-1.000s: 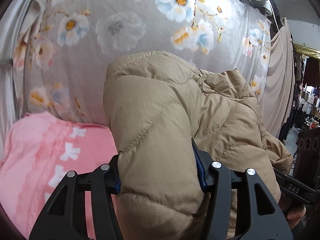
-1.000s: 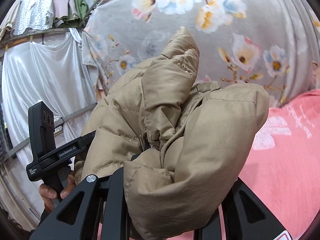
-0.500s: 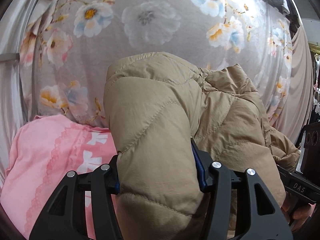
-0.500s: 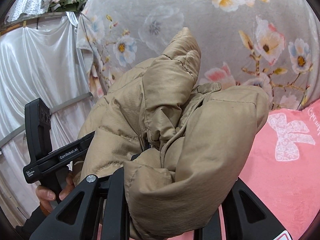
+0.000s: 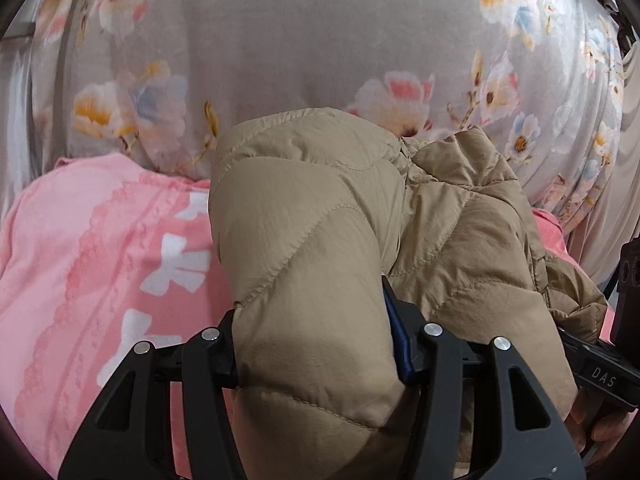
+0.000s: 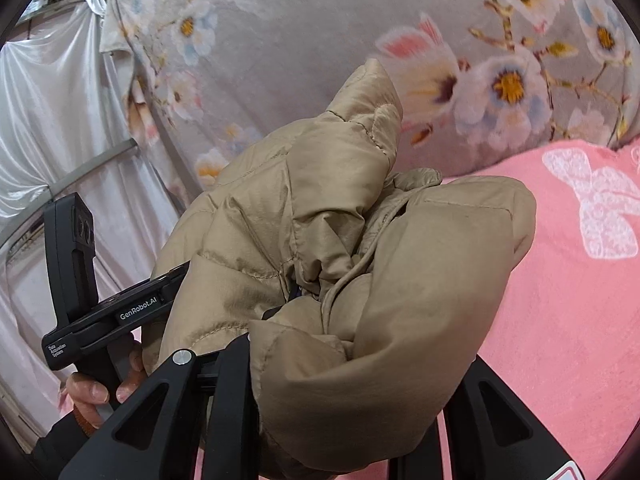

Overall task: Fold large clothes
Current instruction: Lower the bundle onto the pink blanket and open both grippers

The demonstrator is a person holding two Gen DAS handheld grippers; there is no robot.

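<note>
Two grippers, one tan quilted jacket (image 5: 344, 240) bunched between them, held up off the pink blanket (image 5: 92, 264) that lies below.

Left gripper (image 5: 316, 344): fingers clenched on a thick padded fold of the jacket; fabric bulges out above and below the grip, hiding the finger tips. Blue pad of one finger (image 5: 394, 336) visible, pressed into the fabric.

Right gripper (image 6: 352, 360): a crumpled wad of the same jacket fills the gap between its fingers and spills over them; fingers closed around that wad, tips hidden.

Seen from the right wrist, the left handle unit (image 6: 80, 280) sits at the left, marked "GenRobot.AI", partly covered by jacket, with the person's left hand (image 6: 100, 392) wrapped round it. From the left wrist, a black unit marked "DAS" shows at the lower right edge.

Surroundings: pink blanket carries white bow patterns and lace-like stripes. Behind it hangs a grey floral cloth (image 5: 300, 52), filling most of the background. A white satin drape (image 6: 60, 120) with a grey rail (image 6: 92, 164) stands at far left in the right wrist view. Jacket blocks the centre of both views.
</note>
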